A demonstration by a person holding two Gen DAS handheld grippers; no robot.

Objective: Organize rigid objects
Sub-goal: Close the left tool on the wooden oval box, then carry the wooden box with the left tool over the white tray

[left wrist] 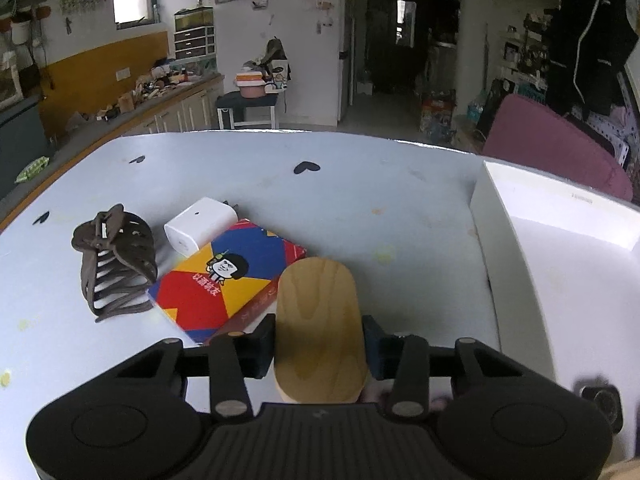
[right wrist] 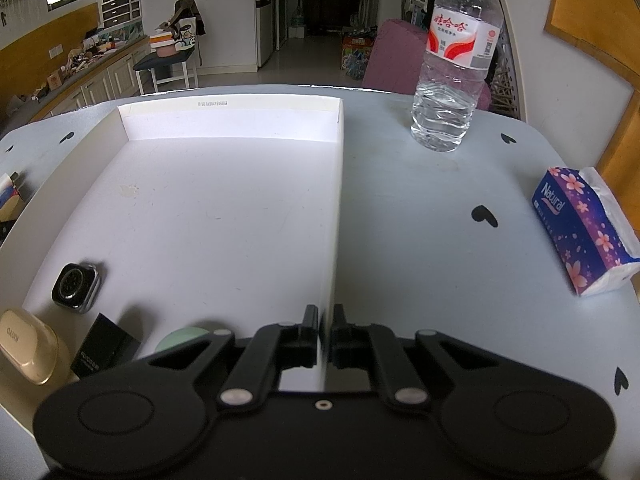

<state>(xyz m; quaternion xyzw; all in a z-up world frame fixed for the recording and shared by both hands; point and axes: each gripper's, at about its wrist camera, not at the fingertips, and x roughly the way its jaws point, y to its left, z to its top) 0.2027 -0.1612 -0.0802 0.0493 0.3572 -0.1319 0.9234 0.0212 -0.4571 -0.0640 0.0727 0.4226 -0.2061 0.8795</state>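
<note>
L tool point(left wrist: 320, 346) grips wooden oval block point(left wrist: 320, 320) over tabletop point(left wrist: 360, 200); colourful box point(left wrist: 228, 276) just beside. R tool point(right wrist: 326, 338) clamped narrow on white tray point(right wrist: 338, 200) wall.

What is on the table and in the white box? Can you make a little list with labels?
left gripper: shut on wooden oval piece
right gripper: shut on white box wall
on table: brown hair claw, white charger, colourful box, water bottle, tissue pack
in white box: watch face, black box
</note>
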